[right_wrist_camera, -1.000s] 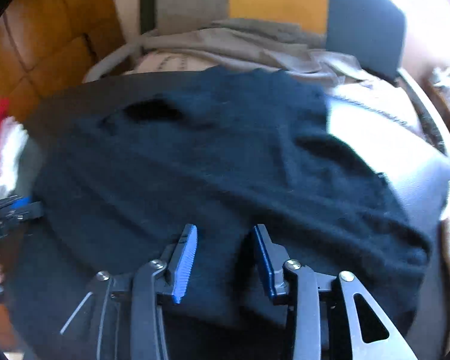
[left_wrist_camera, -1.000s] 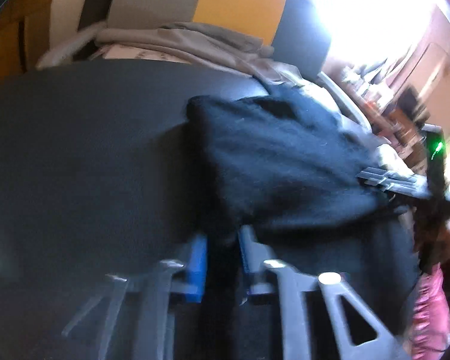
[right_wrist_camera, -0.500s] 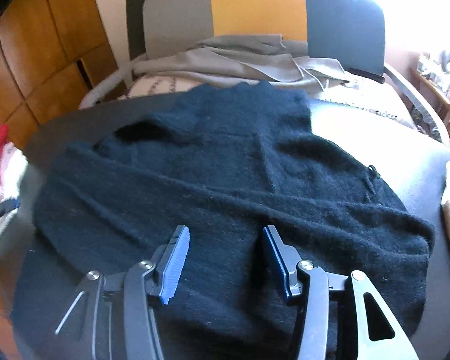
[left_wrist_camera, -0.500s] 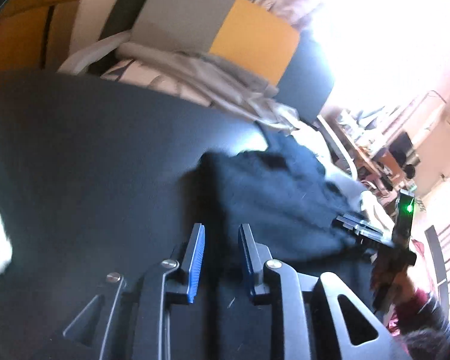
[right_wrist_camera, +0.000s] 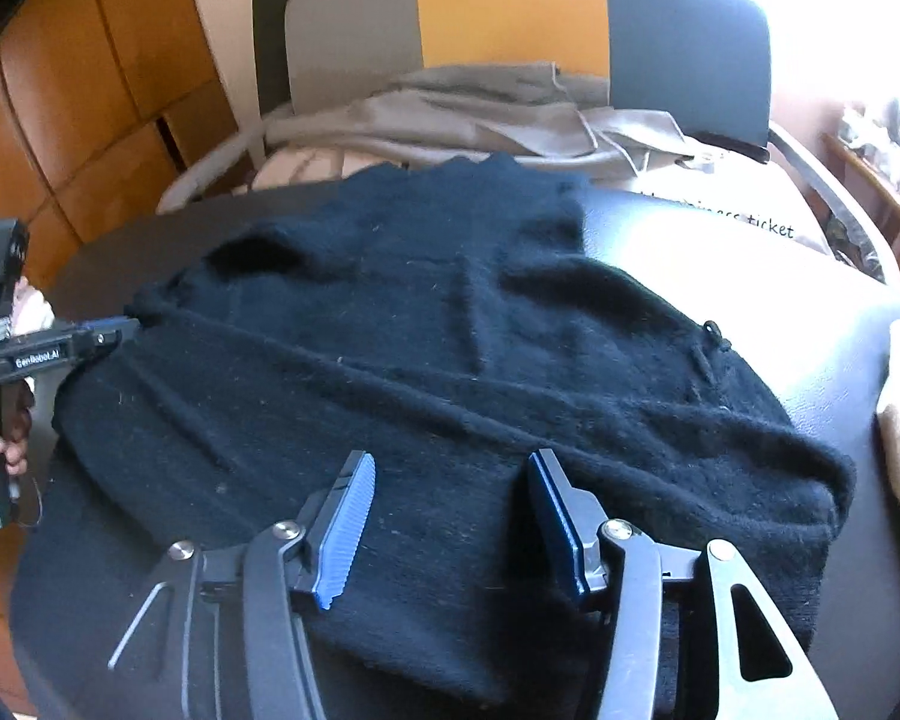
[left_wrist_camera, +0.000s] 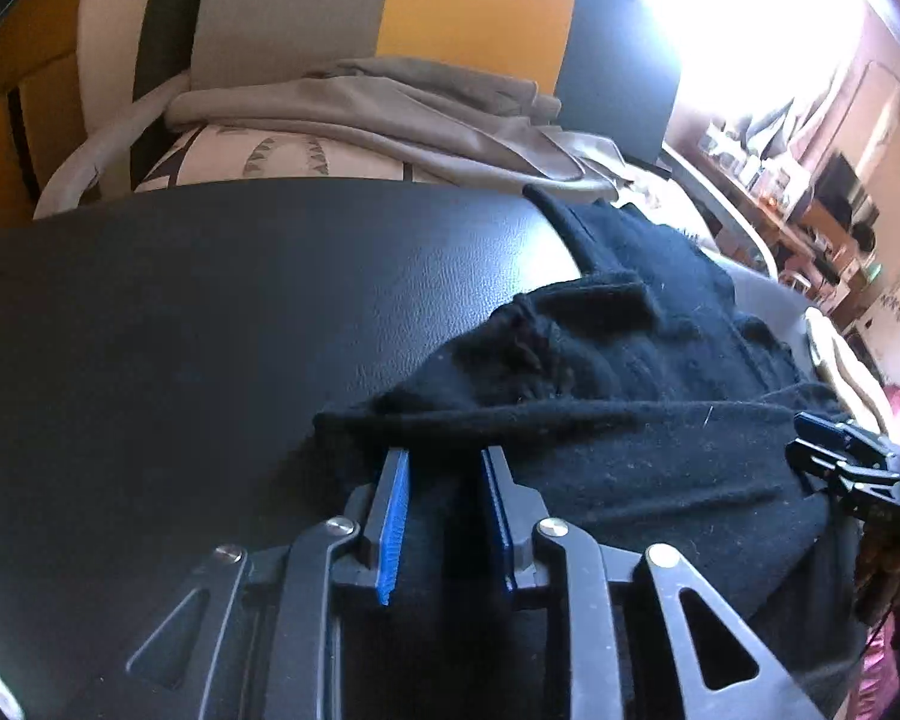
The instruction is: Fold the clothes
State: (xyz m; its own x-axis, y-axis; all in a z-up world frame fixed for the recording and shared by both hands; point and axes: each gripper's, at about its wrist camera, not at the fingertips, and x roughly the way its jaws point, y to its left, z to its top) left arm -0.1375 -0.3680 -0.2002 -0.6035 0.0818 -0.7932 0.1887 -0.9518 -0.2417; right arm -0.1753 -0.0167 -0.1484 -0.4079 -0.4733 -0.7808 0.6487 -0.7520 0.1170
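Here, black sweater (right_wrist_camera: 438, 372) beneath both opening grippers, left gripper (left_wrist_camera: 444, 462), right gripper (right_wrist_camera: 450, 474), nothing gripped.

Both my wrist cams looked steeply down along my fingers, close over black sweater (left_wrist_camera: 660, 420) (right_wrist_camera: 450, 360) on dark table (left_wrist_camera: 210, 330) (right_wrist_camera: 750, 240). Shared: sweater, chair (left_wrist_camera: 450, 12) (right_wrist_camera: 510, 18) behind; each saw other gripper.
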